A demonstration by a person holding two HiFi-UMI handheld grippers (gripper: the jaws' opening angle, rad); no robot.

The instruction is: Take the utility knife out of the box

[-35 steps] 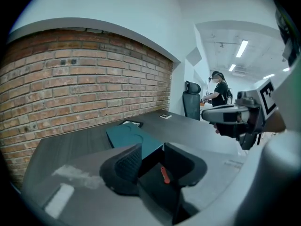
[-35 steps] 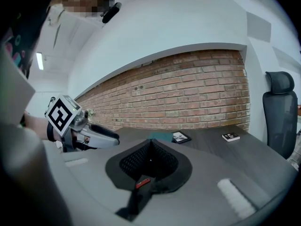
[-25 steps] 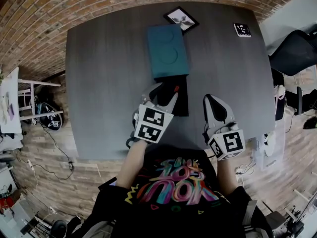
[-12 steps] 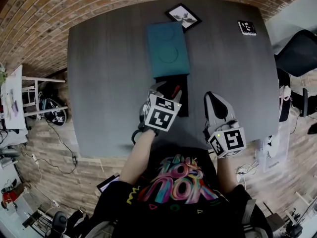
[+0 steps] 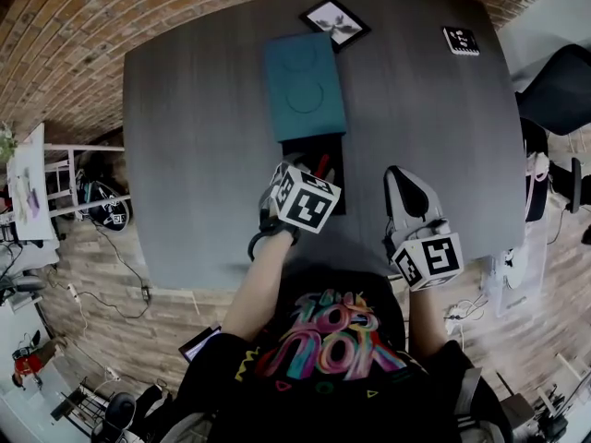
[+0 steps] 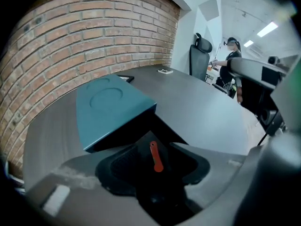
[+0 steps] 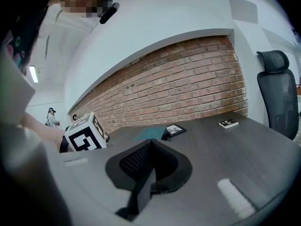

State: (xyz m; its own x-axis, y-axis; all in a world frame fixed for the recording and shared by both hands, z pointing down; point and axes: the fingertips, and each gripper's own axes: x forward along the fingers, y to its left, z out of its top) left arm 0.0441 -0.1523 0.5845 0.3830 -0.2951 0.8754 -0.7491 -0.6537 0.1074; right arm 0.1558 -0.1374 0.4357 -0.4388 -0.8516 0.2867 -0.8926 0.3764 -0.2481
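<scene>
A teal box sleeve [image 5: 305, 83] lies at the middle of the dark table [image 5: 194, 155], with its black inner tray [image 5: 332, 187] slid out toward me. My left gripper [image 5: 303, 167] hovers over that tray, shut on the utility knife [image 5: 320, 165]. In the left gripper view the knife [image 6: 156, 157] is a black body with a red slider, pinched between the jaws just in front of the sleeve [image 6: 109, 107] and the tray [image 6: 164, 126]. My right gripper [image 5: 404, 190] rests to the right of the box, shut and empty [image 7: 149, 142].
A framed picture [image 5: 334, 21] lies behind the box, and a marker card [image 5: 461, 40] sits at the table's far right corner. An office chair [image 5: 559, 90] stands past the right edge. A brick wall runs behind the table.
My left gripper has rolled and shifted a little to the right over the tray, still holding the knife. The right gripper has barely moved.
</scene>
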